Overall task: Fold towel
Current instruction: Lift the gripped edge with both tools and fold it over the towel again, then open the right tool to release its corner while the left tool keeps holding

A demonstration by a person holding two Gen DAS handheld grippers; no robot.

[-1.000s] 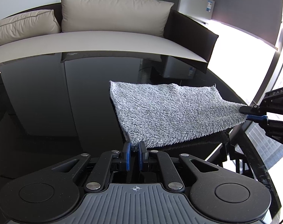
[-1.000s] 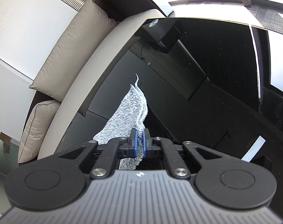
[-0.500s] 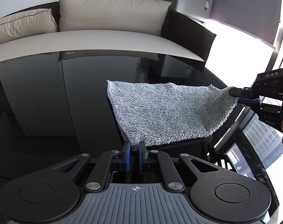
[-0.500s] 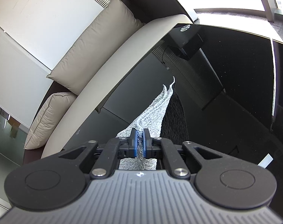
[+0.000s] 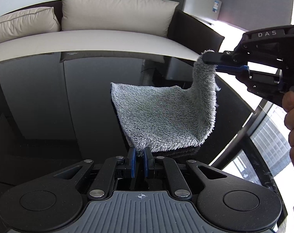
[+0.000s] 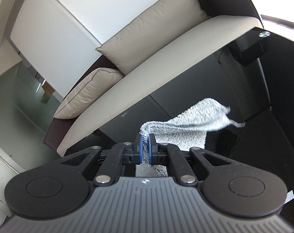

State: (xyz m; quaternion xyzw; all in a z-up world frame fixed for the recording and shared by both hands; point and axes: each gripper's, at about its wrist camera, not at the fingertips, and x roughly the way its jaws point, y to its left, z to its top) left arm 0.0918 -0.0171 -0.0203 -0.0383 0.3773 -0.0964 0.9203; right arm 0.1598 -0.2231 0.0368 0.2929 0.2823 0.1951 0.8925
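Left wrist view: my left gripper (image 5: 139, 154) is pinched on the near corner of the towel (image 5: 162, 116), low centre of frame, just above the table (image 5: 50, 106). My right gripper (image 5: 214, 62) is clamped on the opposite corner, raised at upper right, so that side of the towel stands up in a curl while the far-left corner lies on the glass.

Right wrist view: right gripper (image 6: 145, 145) has cloth bunched between the blue pads (image 6: 140, 151), narrow gap, towel trailing off to the right of frame.

Risks, my read:
- Both grips are on small bites of fluffy pile. A fast swing could pull a corner free.
- Glass looks slick. With only the far edge down, dragging sideways would likely slide the whole towel and skew the fold.
- Loose flap at right could tuck under and crease.

Room: open glass to the left and centre. Table edge runs close along the right of frame, sofa (image 5: 108, 38) behind the far edge. Fold inward, away from the right edge.
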